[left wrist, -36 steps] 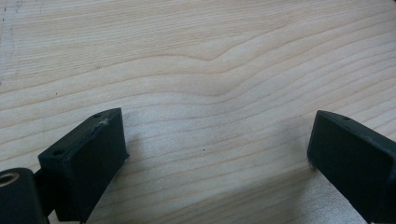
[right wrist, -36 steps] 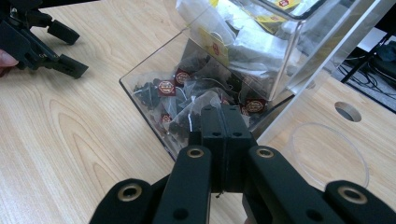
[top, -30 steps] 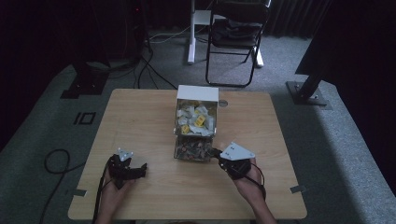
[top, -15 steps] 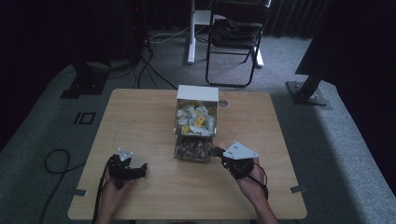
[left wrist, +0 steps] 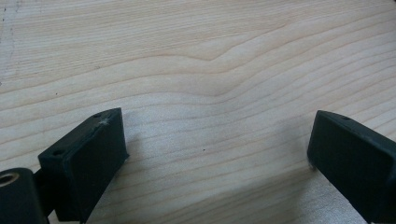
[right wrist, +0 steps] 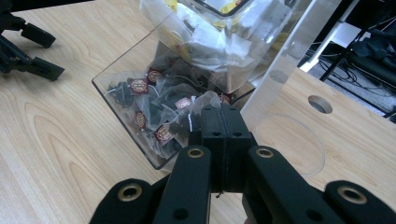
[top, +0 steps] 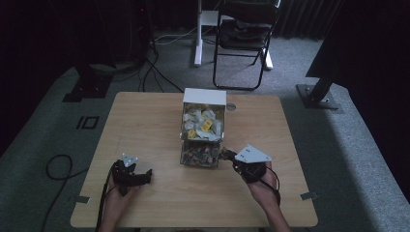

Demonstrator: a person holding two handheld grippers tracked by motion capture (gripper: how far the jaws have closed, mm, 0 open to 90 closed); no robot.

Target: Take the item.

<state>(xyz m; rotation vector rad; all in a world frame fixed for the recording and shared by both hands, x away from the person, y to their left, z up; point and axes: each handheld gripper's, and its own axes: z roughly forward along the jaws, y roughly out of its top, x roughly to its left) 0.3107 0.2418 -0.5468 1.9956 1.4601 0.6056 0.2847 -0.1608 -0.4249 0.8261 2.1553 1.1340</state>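
While the clear plastic dispenser (top: 202, 130) stood near the middle of the tabletop (top: 145, 116), its lower tray (right wrist: 140, 112) held many tea bags with dark red labels (right wrist: 164, 134), and its upper bin (top: 202, 123) held white and yellow sachets. One tea bag (right wrist: 189, 114) lay at the open front edge of the lower tray, and the right gripper (right wrist: 222, 116) had its fingers pressed together at this place; a thin string (right wrist: 190, 122) and a corner of the clear wrapper were just beside the tips, but I could not tell if they were really pinched between them. In the high view the right gripper (top: 227, 153) pointed at the near right corner of the dispenser, with its grey three-cornered plate (top: 252, 153) on top and the person's right hand (top: 261, 186) behind it. The left gripper (top: 145, 175) rested well apart from the dispenser, near the front left part of the tabletop, held by the left hand (top: 116, 198). Its fingers (left wrist: 88, 154) stood wide apart over bare wood, with nothing between them. Behind the tabletop, a folding chair (top: 244, 43) stood on the grey carpet (top: 338, 145).
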